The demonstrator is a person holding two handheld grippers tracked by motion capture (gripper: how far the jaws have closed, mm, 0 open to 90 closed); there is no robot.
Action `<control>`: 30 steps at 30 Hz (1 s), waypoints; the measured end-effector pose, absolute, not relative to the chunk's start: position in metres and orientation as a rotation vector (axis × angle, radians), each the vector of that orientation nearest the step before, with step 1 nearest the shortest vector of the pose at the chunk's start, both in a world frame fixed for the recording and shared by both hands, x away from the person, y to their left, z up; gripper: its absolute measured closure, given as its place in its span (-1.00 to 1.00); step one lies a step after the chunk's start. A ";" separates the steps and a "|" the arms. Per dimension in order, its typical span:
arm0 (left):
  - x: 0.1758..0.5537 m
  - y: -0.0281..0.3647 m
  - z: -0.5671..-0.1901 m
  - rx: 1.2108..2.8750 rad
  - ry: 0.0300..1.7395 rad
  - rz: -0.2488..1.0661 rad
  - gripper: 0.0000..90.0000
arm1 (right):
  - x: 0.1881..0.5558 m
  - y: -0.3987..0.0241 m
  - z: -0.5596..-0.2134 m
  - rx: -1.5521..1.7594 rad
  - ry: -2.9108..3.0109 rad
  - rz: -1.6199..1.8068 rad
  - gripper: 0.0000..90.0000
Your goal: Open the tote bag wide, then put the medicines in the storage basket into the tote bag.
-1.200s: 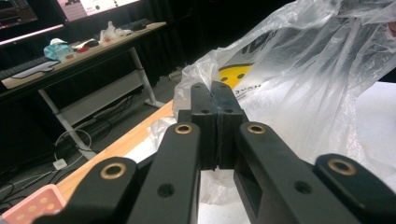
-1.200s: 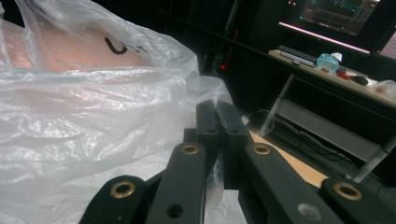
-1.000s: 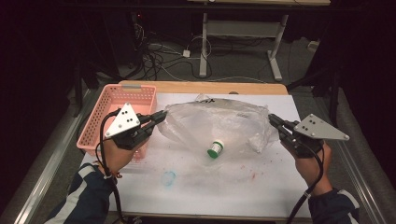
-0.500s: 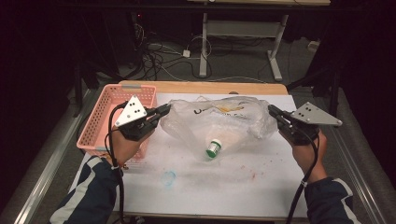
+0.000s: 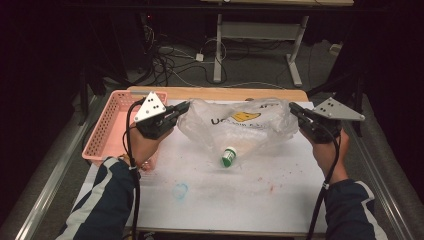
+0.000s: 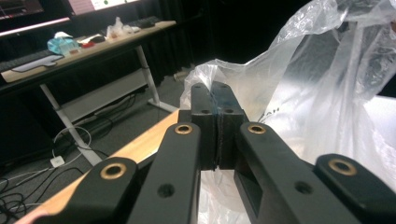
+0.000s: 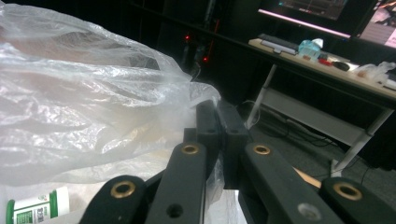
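Over table: both hand-held grippers (image 5: pixel 184 107) (image 5: pixel 295 108) clamped on plastic bag (image 5: pixel 235 127).

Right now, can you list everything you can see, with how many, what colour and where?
clear crinkly plastic bag: one, see-through with yellow and dark print, stretched above the mat between both grippers
small white bottle with green cap: one, lying at the bag's lower edge
pink plastic basket: one, at the table's left edge
white table mat: one, stained with red and blue marks
white-legged desk: one, on the floor beyond the table
left hand-held gripper: one, black, shut on the bag's left edge
right hand-held gripper: one, black, shut on the bag's right edge
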State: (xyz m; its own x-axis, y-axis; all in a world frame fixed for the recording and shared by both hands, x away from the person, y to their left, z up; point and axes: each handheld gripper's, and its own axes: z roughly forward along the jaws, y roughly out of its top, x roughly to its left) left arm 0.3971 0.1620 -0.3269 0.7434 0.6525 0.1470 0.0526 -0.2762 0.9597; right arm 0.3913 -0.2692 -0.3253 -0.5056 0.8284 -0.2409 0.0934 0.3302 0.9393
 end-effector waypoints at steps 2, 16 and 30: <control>0.399 0.161 -0.320 1.755 0.558 0.637 0.94 | 0.393 -0.269 -0.317 0.819 1.830 1.253 1.00; 0.379 0.172 -0.264 1.622 0.524 0.705 0.94 | 0.363 -0.257 -0.259 0.701 1.768 1.329 1.00; 0.388 0.174 -0.243 1.575 0.556 0.762 0.93 | 0.369 -0.263 -0.234 0.714 1.692 1.273 1.00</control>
